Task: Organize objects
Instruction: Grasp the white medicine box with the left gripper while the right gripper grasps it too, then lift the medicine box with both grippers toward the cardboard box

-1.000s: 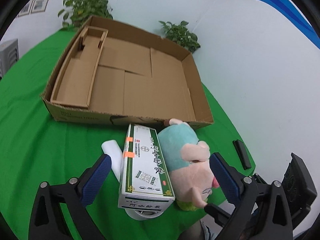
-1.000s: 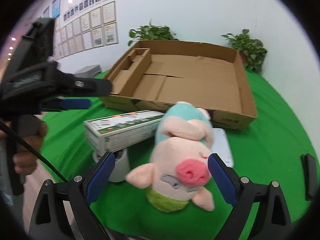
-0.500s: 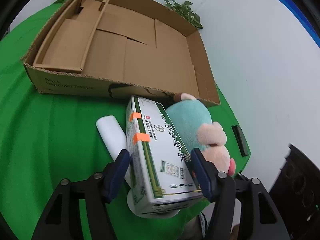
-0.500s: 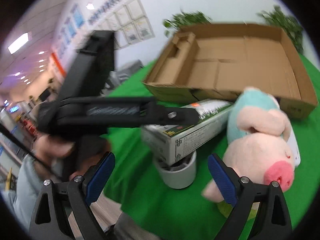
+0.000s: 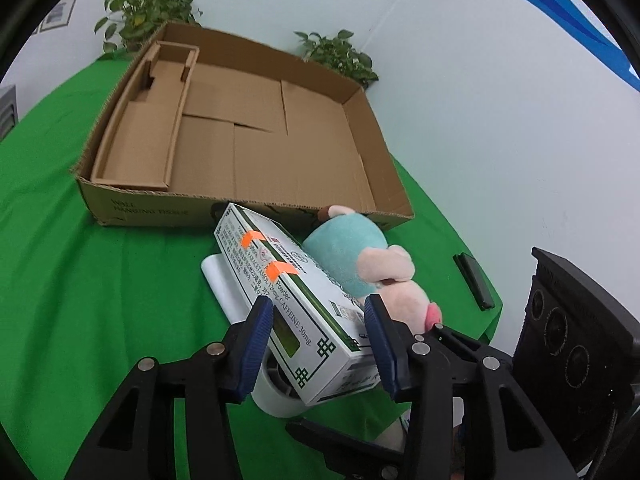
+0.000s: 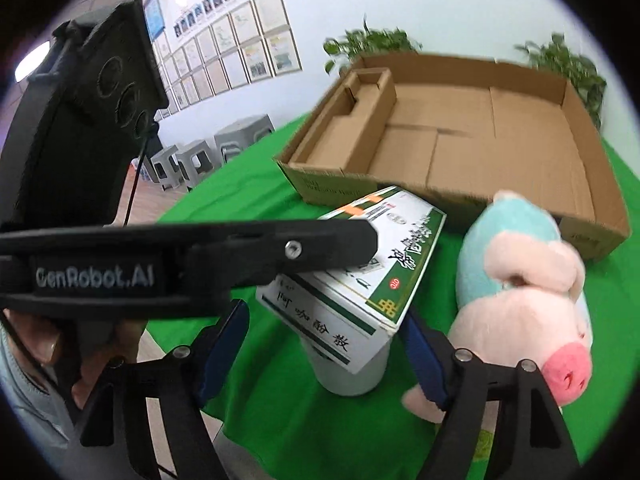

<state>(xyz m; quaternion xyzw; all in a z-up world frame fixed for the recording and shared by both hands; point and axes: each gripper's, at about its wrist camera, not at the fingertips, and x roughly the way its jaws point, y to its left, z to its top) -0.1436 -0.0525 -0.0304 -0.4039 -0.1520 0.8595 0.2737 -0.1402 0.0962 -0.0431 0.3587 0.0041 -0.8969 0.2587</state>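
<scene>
— Pinching what, the left gripper?
— A white-and-green medicine box, blue pads pressed on both long sides at its near end. The box tilts over a white cup, beside a plush pig.
— And the right gripper?
— Spread wide, nothing between its fingers; the cup and the box's end sit just ahead of the gap.
— The surface?
— A green tablecloth, with an open cardboard tray just behind the box. A dark remote-like bar lies near the edge.
— The room?
— White walls, potted plants behind the tray, framed sheets, grey stools.
</scene>
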